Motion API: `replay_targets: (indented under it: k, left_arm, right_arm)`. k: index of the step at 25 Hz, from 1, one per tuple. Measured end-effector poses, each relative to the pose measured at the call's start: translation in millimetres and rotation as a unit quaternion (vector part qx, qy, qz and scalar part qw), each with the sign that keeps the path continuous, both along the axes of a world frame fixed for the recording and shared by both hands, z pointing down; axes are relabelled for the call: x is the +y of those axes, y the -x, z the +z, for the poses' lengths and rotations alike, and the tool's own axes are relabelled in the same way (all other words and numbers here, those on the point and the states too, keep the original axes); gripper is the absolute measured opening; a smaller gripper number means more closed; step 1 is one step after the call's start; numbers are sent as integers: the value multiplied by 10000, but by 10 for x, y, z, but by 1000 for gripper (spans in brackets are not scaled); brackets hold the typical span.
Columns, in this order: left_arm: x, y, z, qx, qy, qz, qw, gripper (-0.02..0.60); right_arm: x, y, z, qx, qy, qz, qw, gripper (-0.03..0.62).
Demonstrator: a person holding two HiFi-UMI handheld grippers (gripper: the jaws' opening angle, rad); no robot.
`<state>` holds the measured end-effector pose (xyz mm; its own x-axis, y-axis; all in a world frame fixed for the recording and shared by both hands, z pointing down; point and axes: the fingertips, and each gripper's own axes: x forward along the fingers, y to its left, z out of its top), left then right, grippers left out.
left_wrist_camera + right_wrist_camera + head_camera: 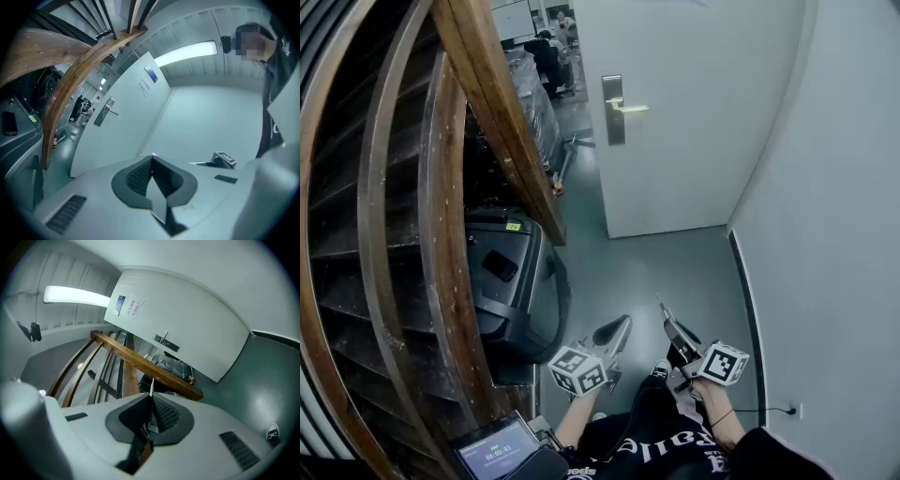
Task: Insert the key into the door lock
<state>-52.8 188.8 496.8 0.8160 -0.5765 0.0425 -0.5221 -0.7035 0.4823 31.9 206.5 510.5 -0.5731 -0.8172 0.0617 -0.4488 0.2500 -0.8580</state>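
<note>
The white door (694, 112) stands ahead, its metal lock plate and lever handle (615, 110) on its left edge. Both grippers hang low near the person's lap, far from the door. My right gripper (667, 319) is shut on the key (151, 386), whose thin blade sticks out past the jaw tips. That blade points at the wooden rail, with the door handle (165, 342) further off. My left gripper (622, 325) is shut, and nothing shows between its pads. The door (126, 126) and its handle (108, 108) lie ahead of it, to the left.
A curved wooden stair rail (502, 122) and slatted steps fill the left. A dark grey machine (511, 281) sits under them. A grey wall (834, 234) closes the right side. A lit screen (497, 450) is at the bottom left. People sit beyond the doorway (548, 52).
</note>
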Motion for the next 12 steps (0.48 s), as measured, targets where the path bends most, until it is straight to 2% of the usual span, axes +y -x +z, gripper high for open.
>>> replay_targets:
  k: [6,12]
  left_arm:
    - [-415,-419,-58,55,-15,-122,9999,5]
    - [-610,-848,-126,72,-106,-140,9998,5]
  right_arm:
    - [-390,-448,-33,117,23,-118,9999,34]
    - [-697,-844,-68,117,-56,-224,9997,34]
